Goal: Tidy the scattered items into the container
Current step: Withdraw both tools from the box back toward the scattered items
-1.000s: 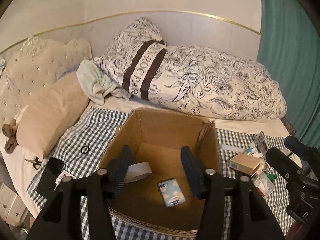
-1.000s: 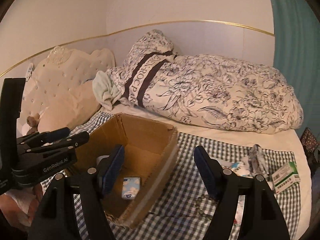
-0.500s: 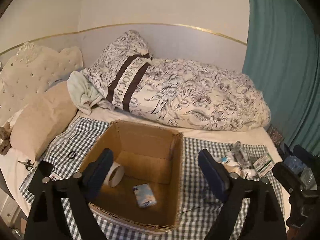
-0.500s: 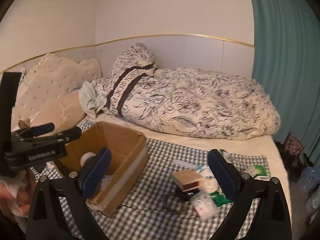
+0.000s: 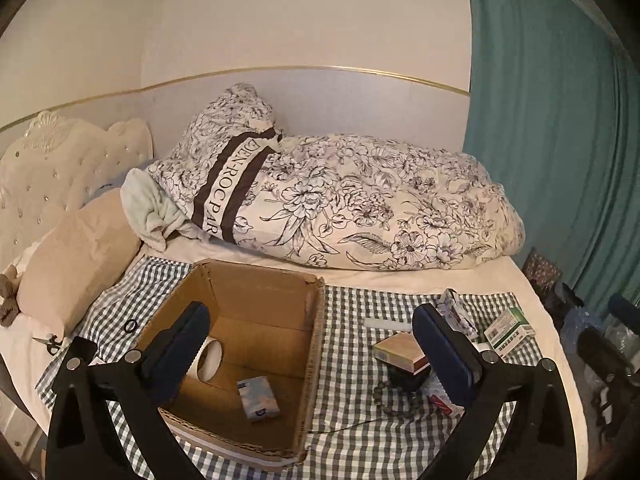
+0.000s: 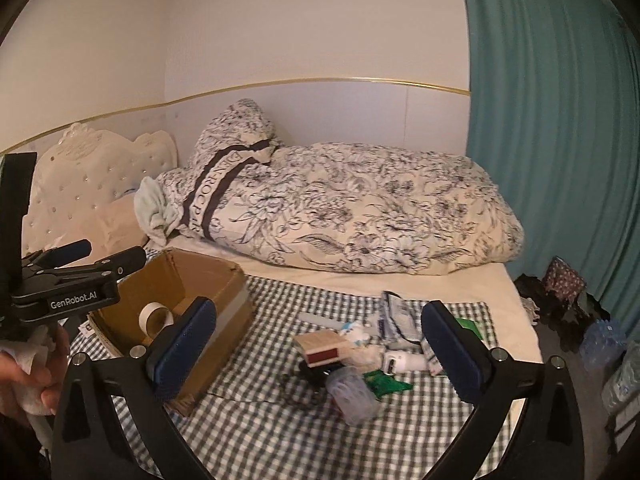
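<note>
- Left claw (image 5: 316, 354): jaws opening, already spread wide, nothing between the pads. It hangs over the near right side of the cardboard box (image 5: 276, 292).
- Right claw (image 6: 318, 354): jaws opening, also spread wide, nothing gripped. It hangs above the pile of loose items.
- The box sits open on the checked cloth (image 5: 352, 424) on the bed (image 5: 420, 276), left of the pile.
- Inside the box: a tape roll (image 5: 208, 362) on its side by the left wall, and a small tissue pack (image 5: 258, 398) flat on the floor, near the front.
- On the cloth right of the box:
  - brown-topped small box (image 6: 322, 346) sitting on a dark object
  - bead bracelet (image 5: 394, 400) just in front of it
  - clear plastic jar (image 6: 352, 394) lying on its side
  - green packet (image 6: 386, 382) beside the jar
  - white charger plug (image 6: 404, 362)
  - green-and-white medicine box (image 5: 508, 328) at the far right edge
- Left of the box on the cloth: a black ring (image 5: 130, 326). Scissors (image 5: 50, 342) lie further left, on the sheet.
- In the right wrist view, a hand (image 6: 28, 376) at the left edge holds the left tool with a white tissue.
- Behind: patterned duvet (image 5: 360, 208) along the wall, beige pillow (image 5: 76, 252) at the headboard, teal curtain (image 5: 560, 120) at right.
</note>
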`<state>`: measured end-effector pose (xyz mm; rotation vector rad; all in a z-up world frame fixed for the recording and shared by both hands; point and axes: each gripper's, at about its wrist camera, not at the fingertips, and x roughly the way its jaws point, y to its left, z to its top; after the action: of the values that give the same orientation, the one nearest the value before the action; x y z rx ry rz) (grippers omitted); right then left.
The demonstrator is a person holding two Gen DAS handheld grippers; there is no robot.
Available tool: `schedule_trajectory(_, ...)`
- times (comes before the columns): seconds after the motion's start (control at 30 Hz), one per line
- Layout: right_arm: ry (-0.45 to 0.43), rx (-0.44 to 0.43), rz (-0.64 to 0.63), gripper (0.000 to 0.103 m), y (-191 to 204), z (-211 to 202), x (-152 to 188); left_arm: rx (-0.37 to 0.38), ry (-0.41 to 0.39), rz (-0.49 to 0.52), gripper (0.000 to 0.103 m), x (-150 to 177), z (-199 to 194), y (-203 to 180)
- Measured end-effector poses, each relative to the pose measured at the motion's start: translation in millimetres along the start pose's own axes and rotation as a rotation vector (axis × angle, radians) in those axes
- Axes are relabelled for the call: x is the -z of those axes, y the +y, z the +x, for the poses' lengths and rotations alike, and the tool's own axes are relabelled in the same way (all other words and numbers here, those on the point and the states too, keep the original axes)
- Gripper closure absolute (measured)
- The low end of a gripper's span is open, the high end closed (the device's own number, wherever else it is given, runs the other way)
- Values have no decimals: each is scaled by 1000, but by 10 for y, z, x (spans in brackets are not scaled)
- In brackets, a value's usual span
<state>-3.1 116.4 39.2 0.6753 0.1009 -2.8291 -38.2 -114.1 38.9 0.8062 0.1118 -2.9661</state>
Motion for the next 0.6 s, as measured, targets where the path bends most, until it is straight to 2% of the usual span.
schedule_trajectory(0.23, 2, 18, 38, 0, -385, -138, 114, 30, -1, 18, 0, 46, 32, -331)
schedule_trajectory(0.4, 11, 37, 63, 0, -610, -192, 178, 33, 44, 47, 0, 125, 137, -560)
schedule_trajectory(0.6, 25, 54, 76, 0, -818, -189, 263, 54, 44, 87, 0, 201, 183, -782)
